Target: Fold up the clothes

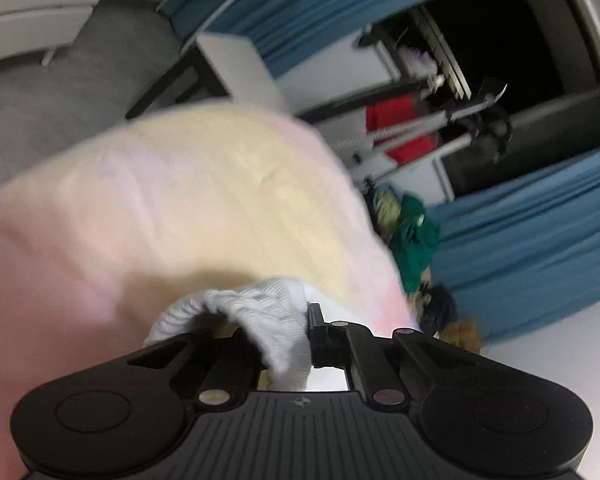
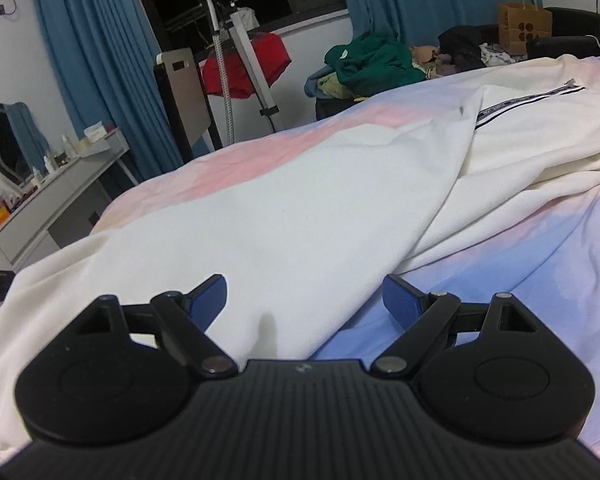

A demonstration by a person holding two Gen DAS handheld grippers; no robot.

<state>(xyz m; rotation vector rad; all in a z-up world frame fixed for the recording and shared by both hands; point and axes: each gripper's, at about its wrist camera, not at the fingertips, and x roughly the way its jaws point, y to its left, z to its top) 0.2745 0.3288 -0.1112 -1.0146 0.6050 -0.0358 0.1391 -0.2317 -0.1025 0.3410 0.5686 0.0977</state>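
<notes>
The left gripper (image 1: 284, 340) is pinched down on a bunched white ribbed cuff (image 1: 260, 316) of the garment, the cloth looping over and between its black fingers, which stand close together around the fold. The view from that hand is rolled hard to one side and blurred, so the room beyond sits at a slant. Just past its fingers spreads the pastel bedsheet (image 1: 140, 208), pink with a pale yellow patch.

The right gripper (image 2: 304, 300) is held level and low over the bed, its blue-padded fingers (image 2: 400, 300) spread wide with nothing between them. The white garment (image 2: 280, 220) lies flat right ahead of and between those fingers, reaching away to the right, where a striped trim band (image 2: 528, 100) crosses it. Under the right-hand finger the sheet (image 2: 500, 280) shows blue and pink.

Farther off past the fingers stand a garment steamer pole (image 2: 240, 48), a red cloth (image 2: 256, 64), a heap of green clothing (image 2: 372, 64), a brown paper bag (image 2: 524, 28) and blue curtains (image 2: 92, 48).
</notes>
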